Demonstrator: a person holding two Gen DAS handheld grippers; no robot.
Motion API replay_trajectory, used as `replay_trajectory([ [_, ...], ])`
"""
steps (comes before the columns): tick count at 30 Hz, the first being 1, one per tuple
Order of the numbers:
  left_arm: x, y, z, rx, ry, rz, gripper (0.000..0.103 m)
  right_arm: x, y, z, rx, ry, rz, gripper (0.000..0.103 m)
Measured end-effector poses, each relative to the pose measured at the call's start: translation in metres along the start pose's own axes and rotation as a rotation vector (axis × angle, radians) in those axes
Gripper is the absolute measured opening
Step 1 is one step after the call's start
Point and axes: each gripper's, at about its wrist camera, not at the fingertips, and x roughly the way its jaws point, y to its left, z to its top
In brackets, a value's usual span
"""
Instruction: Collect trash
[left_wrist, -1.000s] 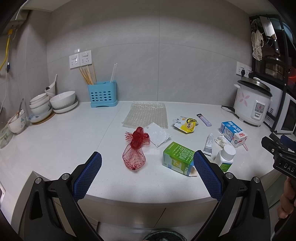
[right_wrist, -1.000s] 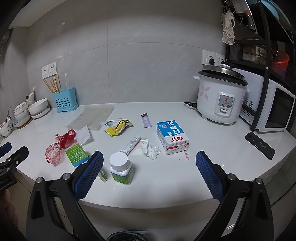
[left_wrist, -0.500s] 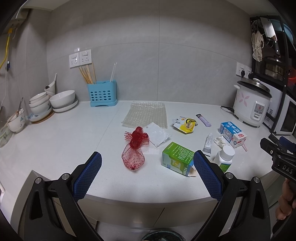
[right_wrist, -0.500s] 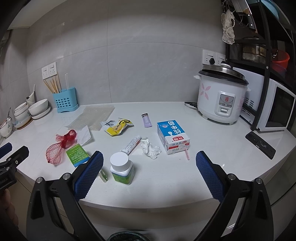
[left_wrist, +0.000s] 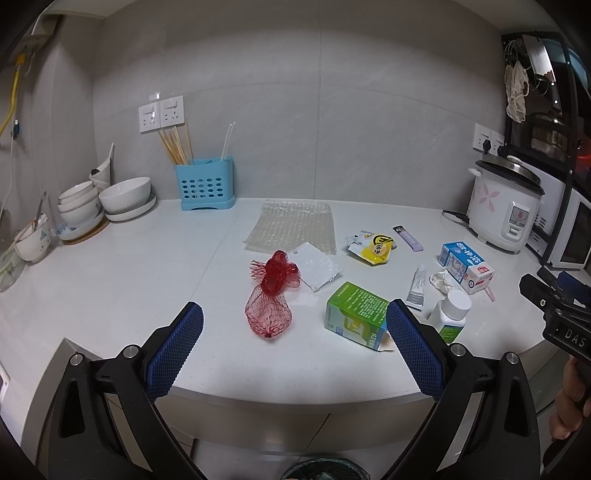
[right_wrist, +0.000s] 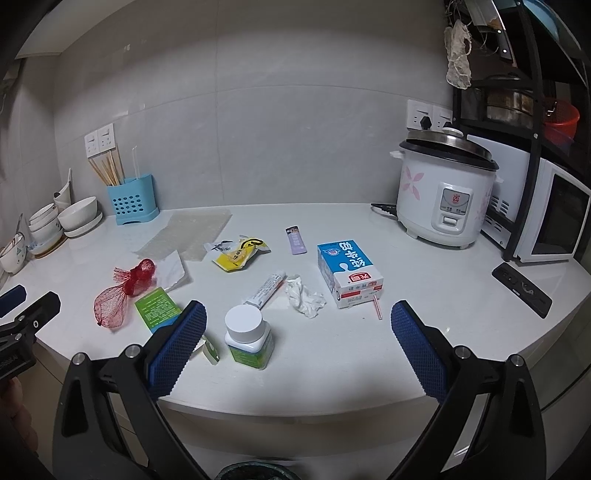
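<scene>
— So, where do we stand with both claws?

— We hold the left gripper (left_wrist: 293, 345) spread wide and empty, short of the near edge of the white counter (left_wrist: 110, 280). Our right gripper (right_wrist: 297, 345) is just as wide, with nothing between its blue pads (right_wrist: 177, 345).

— And the trash?

— All on the counter. Ahead of our left claw we see the red mesh bag (left_wrist: 271, 295), lying loose, and just right of it the green box (left_wrist: 356, 319) on its side. A white plastic square (left_wrist: 317, 267) touches the mesh, with a bubble wrap sheet (left_wrist: 293, 227) farther back.

— On the right side?

— We see the white-capped bottle (right_wrist: 247, 338) standing upright near the edge, between our right claw's fingers in the view. Beyond it lie a small tube (right_wrist: 266, 290) and a crumpled tissue (right_wrist: 304, 297), side by side. The milk carton (right_wrist: 347, 271) lies flat to the right of the tissue, a straw (right_wrist: 376, 306) at its near end. Farther back are the yellow wrapper (right_wrist: 238, 253) and a purple sachet (right_wrist: 295, 240).

— Anything below?

— We glimpse the dark rim of a bin (left_wrist: 321, 470) under the counter edge.
</scene>
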Motion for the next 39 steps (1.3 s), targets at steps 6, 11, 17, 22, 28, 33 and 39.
replay_trajectory([
  [6,0.022,0.02,-0.001,-0.036,0.038,0.035,0.097,0.011,0.019,-0.007,-0.029,0.017,0.028,0.096],
  [11,0.059,0.036,-0.004,-0.061,0.102,0.042,0.097,0.04,0.038,-0.019,-0.05,0.061,0.046,0.096],
  [17,0.11,0.048,-0.004,-0.084,0.181,0.05,0.097,0.083,0.049,-0.031,-0.045,0.127,0.034,0.096],
  [22,0.147,0.048,0.006,-0.083,0.223,0.064,0.097,0.11,0.055,-0.03,-0.045,0.167,0.022,0.096],
  [28,0.191,0.047,0.026,-0.071,0.283,0.093,0.097,0.123,0.059,-0.024,-0.034,0.193,0.02,0.096],
  [33,0.22,0.045,0.037,-0.062,0.319,0.094,0.097,0.124,0.06,-0.023,-0.042,0.193,0.041,0.096],
  [39,0.246,0.043,0.035,-0.061,0.384,0.083,0.089,0.13,0.053,-0.027,-0.027,0.218,0.057,0.09],
])
